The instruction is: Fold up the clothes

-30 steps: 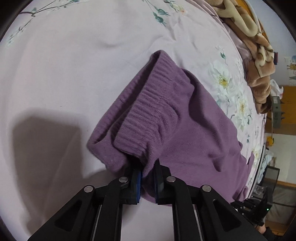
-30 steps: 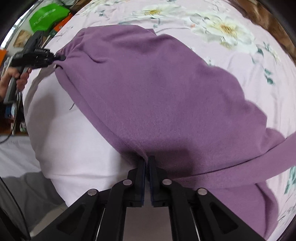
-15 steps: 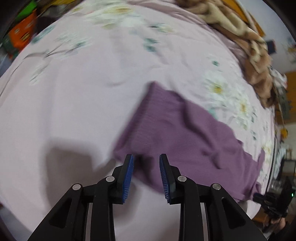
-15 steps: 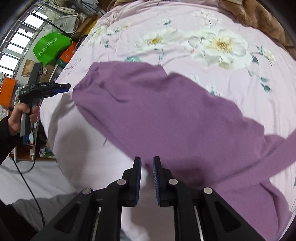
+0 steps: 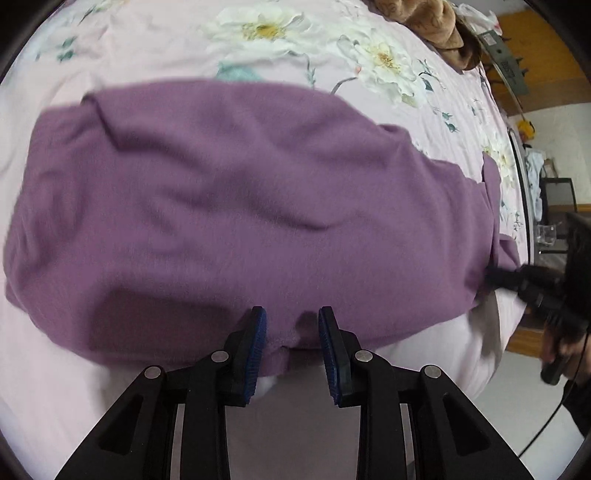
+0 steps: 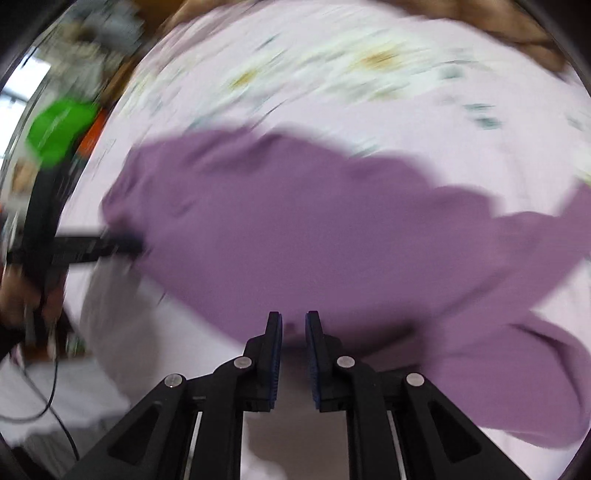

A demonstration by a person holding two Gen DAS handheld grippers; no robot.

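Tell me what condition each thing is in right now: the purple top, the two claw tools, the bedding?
purple sweater: lying spread on the bed, wrinkled, near edge between the left fingers, ungripped
left gripper: open, at the sweater's near edge
right gripper: open, narrow gap, at the sweater's edge
floral bedsheet: spread flat under the sweater
brown blanket: bunched at the bed's far side

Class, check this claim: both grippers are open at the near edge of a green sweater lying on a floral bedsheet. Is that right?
Not quite. The sweater is purple, not green, as the left wrist view shows clearly. The rest holds: the left gripper and right gripper are both open at its near edge, and it lies on the floral bedsheet.
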